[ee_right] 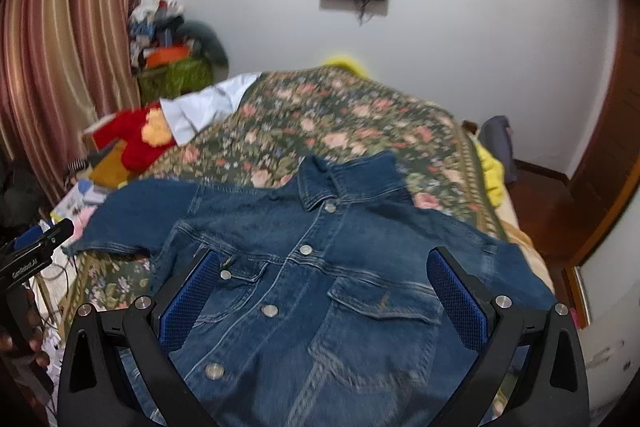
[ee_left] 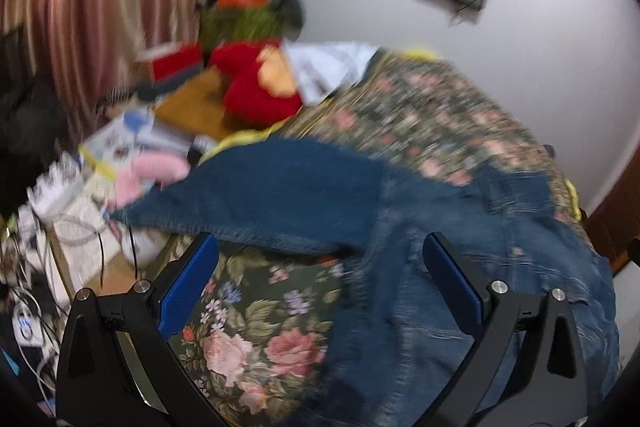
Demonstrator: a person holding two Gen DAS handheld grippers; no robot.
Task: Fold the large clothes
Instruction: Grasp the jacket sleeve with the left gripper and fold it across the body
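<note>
So there's a dark blue denim jacket with metal buttons spread front-up on a bed with a dark green floral bedspread, collar toward the far wall, one sleeve stretched out to the left. The right gripper, black with blue padded fingers, hangs right over the jacket's chest pockets, jaws spread wide, gripping nothing. The left gripper is over the near left part of the bed, between the sleeve and the jacket body, also wide apart and empty. Far left there's a red and yellow plush toy by the striped curtain. Left view's pretty blurry.
</note>
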